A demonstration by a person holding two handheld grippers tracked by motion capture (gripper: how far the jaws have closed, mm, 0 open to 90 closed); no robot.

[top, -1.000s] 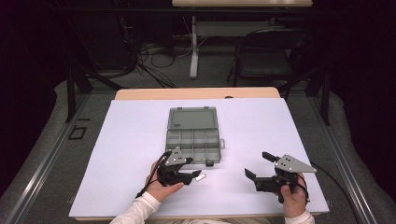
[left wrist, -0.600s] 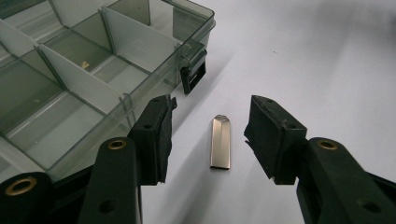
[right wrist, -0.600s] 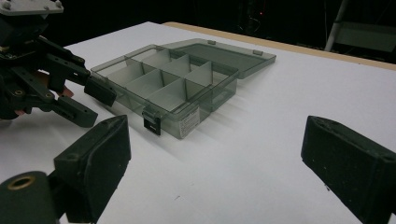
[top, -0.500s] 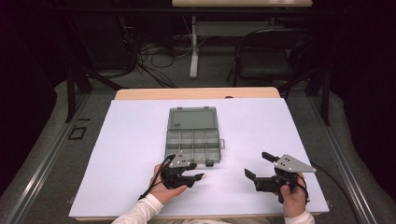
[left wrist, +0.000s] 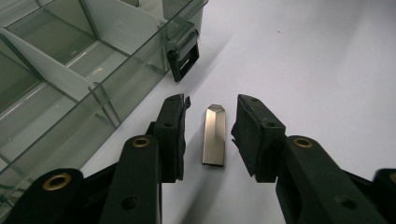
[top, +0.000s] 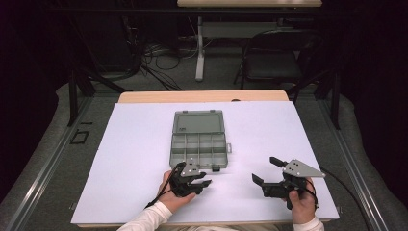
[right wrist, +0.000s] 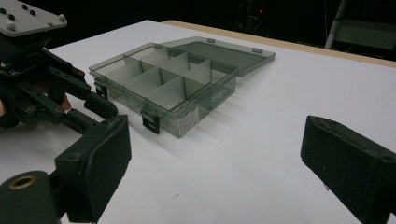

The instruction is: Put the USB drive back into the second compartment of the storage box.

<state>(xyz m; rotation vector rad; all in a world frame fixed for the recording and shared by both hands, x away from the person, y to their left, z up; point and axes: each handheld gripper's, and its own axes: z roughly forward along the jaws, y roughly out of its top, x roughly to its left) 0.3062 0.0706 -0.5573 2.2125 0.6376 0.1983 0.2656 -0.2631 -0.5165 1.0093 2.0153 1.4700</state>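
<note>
High view has my white table (top: 134, 159) carrying the open compartment box (top: 198, 144). My right claw (top: 266, 172) waits wide open, empty. My left claw (left wrist: 210, 133), jaws just closing, straddles the small metal piece (left wrist: 214, 134) lying flat beside the box's black latch (left wrist: 183, 58), pads not yet touching. Next I judge: pinch squarely, lift clear of that latch

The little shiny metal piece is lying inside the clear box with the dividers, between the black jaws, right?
Not quite. The metal piece does lie between the left gripper's jaws, but on the white table beside the clear box, not inside it. The left gripper view shows this.
</note>
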